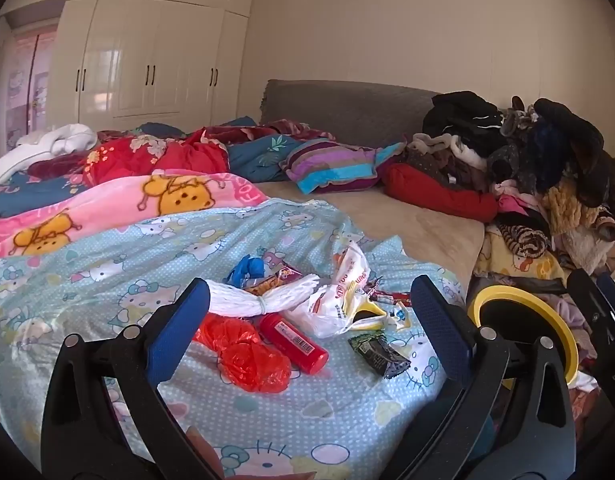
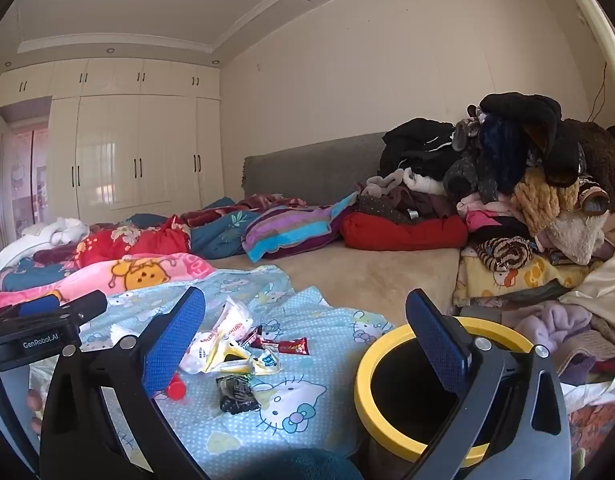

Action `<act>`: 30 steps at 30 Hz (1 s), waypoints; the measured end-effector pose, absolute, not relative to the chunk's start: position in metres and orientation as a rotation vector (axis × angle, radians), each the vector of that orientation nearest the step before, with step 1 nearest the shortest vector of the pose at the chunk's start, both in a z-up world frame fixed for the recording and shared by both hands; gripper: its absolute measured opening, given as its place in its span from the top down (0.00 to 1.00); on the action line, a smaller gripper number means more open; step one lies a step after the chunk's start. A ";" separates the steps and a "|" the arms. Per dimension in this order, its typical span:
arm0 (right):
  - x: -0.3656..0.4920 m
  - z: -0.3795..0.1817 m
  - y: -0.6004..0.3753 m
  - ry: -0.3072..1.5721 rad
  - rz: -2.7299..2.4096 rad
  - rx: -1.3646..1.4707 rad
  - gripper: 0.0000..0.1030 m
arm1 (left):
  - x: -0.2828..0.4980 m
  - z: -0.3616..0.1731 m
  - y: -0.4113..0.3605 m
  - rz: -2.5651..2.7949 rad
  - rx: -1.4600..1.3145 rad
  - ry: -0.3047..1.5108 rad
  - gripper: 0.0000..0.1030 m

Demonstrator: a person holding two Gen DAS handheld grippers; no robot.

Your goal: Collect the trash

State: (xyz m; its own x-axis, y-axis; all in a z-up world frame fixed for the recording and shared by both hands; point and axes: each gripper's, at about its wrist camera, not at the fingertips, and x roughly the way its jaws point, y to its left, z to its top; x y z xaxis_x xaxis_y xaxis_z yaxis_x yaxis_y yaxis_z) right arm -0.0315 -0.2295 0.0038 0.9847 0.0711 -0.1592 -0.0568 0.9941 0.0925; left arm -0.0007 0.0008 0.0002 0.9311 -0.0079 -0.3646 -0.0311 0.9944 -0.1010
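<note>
Trash lies on a light-blue Hello Kitty sheet (image 1: 107,280): a red bottle (image 1: 293,340), a crumpled red plastic bag (image 1: 247,354), a white string bundle (image 1: 259,300), a white plastic bag (image 1: 339,296), a dark wrapper (image 1: 379,352), a blue scrap (image 1: 247,268) and small red wrappers (image 2: 291,346). A black bin with a yellow rim (image 2: 387,360) stands at the bed's right. My left gripper (image 1: 309,320) is open and empty, above the trash. My right gripper (image 2: 305,336) is open and empty, its right finger over the bin's mouth.
A pile of clothes (image 2: 527,184) fills the right side of the bed. Blankets (image 1: 127,192) and a striped pillow (image 1: 331,164) lie behind the trash, before a grey headboard (image 1: 347,108). White wardrobes (image 1: 147,60) line the far wall.
</note>
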 end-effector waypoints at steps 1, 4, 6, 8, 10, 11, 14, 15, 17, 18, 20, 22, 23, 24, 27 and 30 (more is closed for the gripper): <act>-0.031 0.004 -0.230 0.166 0.067 0.088 0.05 | 0.000 0.000 0.001 0.013 -0.109 0.380 0.10; -0.031 0.004 -0.231 0.169 0.067 0.090 0.05 | -0.001 0.001 0.001 0.013 -0.112 0.379 0.10; -0.031 0.005 -0.232 0.172 0.068 0.088 0.05 | -0.003 0.001 0.000 0.013 -0.110 0.376 0.10; -0.031 0.005 -0.231 0.170 0.066 0.081 0.05 | -0.004 0.002 -0.002 0.010 -0.107 0.373 0.10; -0.030 0.002 -0.235 0.168 0.066 0.088 0.05 | 0.001 0.000 -0.003 0.007 -0.103 0.383 0.10; -0.030 0.002 -0.236 0.167 0.065 0.087 0.05 | 0.002 -0.001 -0.004 0.006 -0.103 0.386 0.10; -0.031 0.004 -0.237 0.168 0.065 0.085 0.05 | 0.001 -0.002 -0.007 0.002 -0.112 0.383 0.10; -0.031 0.005 -0.233 0.169 0.066 0.086 0.05 | -0.001 0.001 -0.009 0.002 -0.109 0.382 0.10; -0.030 0.003 -0.232 0.169 0.063 0.086 0.05 | -0.003 0.006 -0.010 0.003 -0.104 0.380 0.10; -0.030 0.003 -0.232 0.170 0.065 0.085 0.05 | -0.003 0.006 -0.009 -0.001 -0.110 0.381 0.10; -0.030 0.002 -0.232 0.172 0.065 0.086 0.05 | -0.004 0.007 -0.007 -0.009 -0.116 0.380 0.10; -0.031 0.002 -0.231 0.173 0.066 0.085 0.05 | -0.004 0.006 -0.005 -0.010 -0.118 0.378 0.10; -0.031 0.001 -0.231 0.172 0.065 0.086 0.05 | -0.004 0.007 -0.006 -0.011 -0.118 0.379 0.10; -0.031 0.001 -0.231 0.173 0.065 0.085 0.05 | -0.004 0.007 -0.005 -0.013 -0.119 0.379 0.10; -0.030 0.001 -0.228 0.174 0.065 0.086 0.05 | -0.004 0.008 -0.006 -0.014 -0.118 0.378 0.10; -0.030 0.001 -0.228 0.173 0.066 0.086 0.05 | -0.004 0.009 -0.007 -0.018 -0.120 0.379 0.10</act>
State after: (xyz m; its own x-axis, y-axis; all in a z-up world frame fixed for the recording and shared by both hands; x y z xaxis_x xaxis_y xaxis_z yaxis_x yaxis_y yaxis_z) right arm -0.0299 -0.2284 0.0008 0.9828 0.0729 -0.1694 -0.0581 0.9942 0.0908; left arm -0.0041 -0.0072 0.0089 0.9289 -0.0402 -0.3681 -0.0046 0.9928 -0.1201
